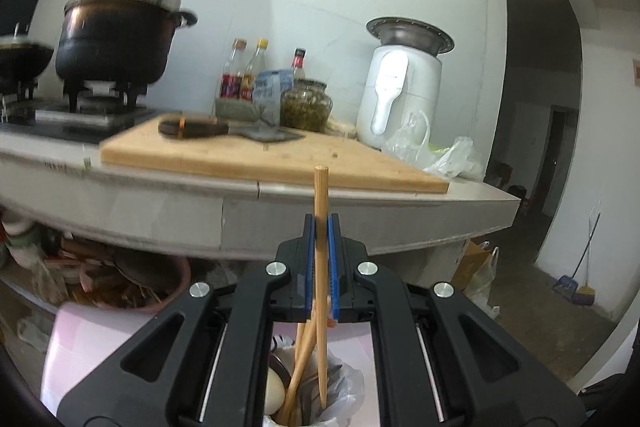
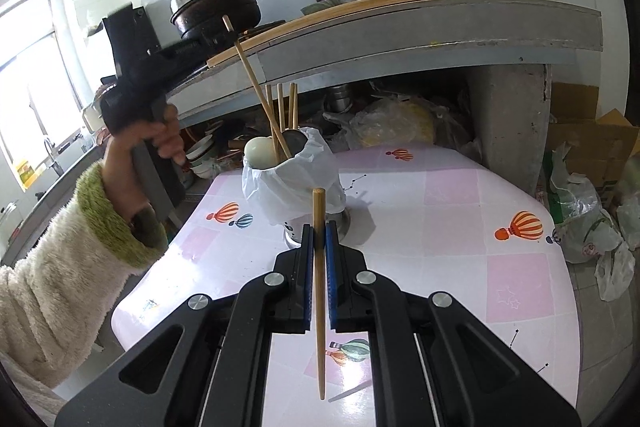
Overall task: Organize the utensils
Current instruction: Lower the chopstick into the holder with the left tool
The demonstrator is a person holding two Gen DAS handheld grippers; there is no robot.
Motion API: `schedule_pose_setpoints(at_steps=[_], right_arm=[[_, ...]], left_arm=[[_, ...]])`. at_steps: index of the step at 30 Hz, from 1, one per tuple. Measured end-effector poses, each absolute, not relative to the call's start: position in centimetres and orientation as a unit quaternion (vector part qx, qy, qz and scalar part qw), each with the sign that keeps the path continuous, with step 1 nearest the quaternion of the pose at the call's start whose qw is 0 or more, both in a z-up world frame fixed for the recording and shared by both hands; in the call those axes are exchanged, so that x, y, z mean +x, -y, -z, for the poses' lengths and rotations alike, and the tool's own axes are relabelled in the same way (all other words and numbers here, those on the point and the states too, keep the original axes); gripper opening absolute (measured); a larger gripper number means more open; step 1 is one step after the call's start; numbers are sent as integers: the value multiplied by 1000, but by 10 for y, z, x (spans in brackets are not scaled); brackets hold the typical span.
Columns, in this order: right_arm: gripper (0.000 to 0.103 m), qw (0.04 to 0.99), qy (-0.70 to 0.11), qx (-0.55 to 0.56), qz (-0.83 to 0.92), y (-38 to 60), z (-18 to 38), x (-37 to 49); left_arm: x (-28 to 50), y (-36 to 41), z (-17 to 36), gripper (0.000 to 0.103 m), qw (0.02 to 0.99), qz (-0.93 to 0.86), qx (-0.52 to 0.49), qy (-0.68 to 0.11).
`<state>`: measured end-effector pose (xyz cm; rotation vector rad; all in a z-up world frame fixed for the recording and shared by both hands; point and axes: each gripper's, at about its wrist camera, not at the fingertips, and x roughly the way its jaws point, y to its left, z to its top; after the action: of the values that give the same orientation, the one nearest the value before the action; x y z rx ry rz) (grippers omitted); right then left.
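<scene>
The left gripper has its jaws pinched on a chopstick, and it holds the stick almost straight up so the thin end can slide down into the cup with the other sticks. The right gripper has its jaws pinched on a second chopstick and holds it over the pink table, just in front of the cup, probably so it can go in next. The cup has a white bag around it, and a round white spoon end pokes out beside the sticks.

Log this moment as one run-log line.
left claw: shut on chopstick, tip in holder | right claw: shut on second chopstick, above table
</scene>
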<state>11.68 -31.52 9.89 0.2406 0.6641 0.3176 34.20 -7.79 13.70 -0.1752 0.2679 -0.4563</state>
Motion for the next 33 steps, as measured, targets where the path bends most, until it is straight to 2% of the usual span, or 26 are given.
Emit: schedule_pose_setpoints(at_steps=[15,33], right_arm=[[6,927,-324,116,-152,317,-100,115],[6,928,-321,116,-149,320,-102,112]], left_arm=[[345,65,-85,5,956,216,-102,-172],[325,70,-57,6,963,194,-19,-187]])
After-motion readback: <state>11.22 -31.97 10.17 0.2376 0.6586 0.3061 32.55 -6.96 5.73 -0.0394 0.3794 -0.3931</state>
